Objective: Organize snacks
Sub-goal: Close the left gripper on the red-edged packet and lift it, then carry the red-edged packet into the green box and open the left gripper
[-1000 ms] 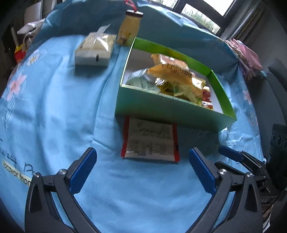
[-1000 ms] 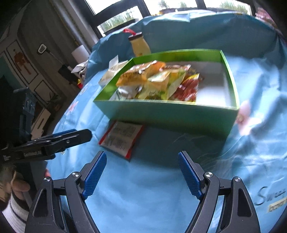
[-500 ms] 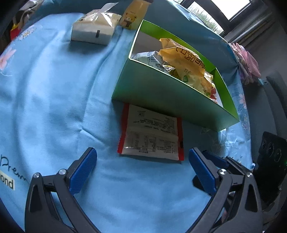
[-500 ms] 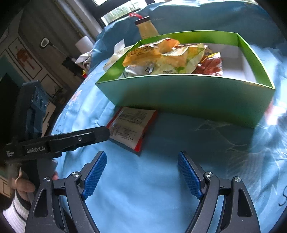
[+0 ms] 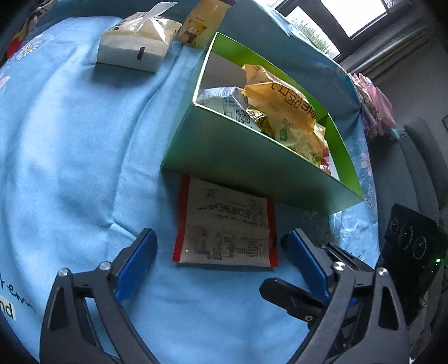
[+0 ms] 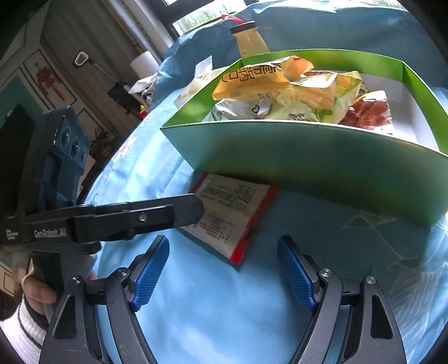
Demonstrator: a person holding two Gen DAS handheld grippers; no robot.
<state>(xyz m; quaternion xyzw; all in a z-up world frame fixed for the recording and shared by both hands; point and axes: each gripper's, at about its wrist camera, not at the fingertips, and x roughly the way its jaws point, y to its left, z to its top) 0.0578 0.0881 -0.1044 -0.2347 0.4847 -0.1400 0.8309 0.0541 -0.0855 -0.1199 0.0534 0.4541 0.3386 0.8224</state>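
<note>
From your left wrist camera, your left gripper [image 5: 221, 257] hangs low over the blue tablecloth [image 5: 70, 156] with its jaws spread wide and gripping nothing; the flat red-edged snack packet [image 5: 226, 224] lies label side up between the two blue pads [image 5: 134, 266], its far end tucked against the near wall of the green box [image 5: 238, 159]. That box holds a heap of snack bags [image 5: 282, 112], the orange one on top. Beyond the box's far left corner sit a white tissue pack [image 5: 137, 47] and a small bottle with a bear label [image 5: 201, 25], close together. Your right gripper [image 5: 305, 268] pokes in at the lower right, just beside the packet. From your right wrist camera, your right gripper [image 6: 224, 268] is likewise released and empty, hovering just short of the packet's [image 6: 226, 212] near corner. Your left gripper [image 6: 156, 215] reaches in from the left, one dark finger lying across the packet's left edge; whether it touches is unclear. The green box [image 6: 322, 156] stands right behind the packet.
</note>
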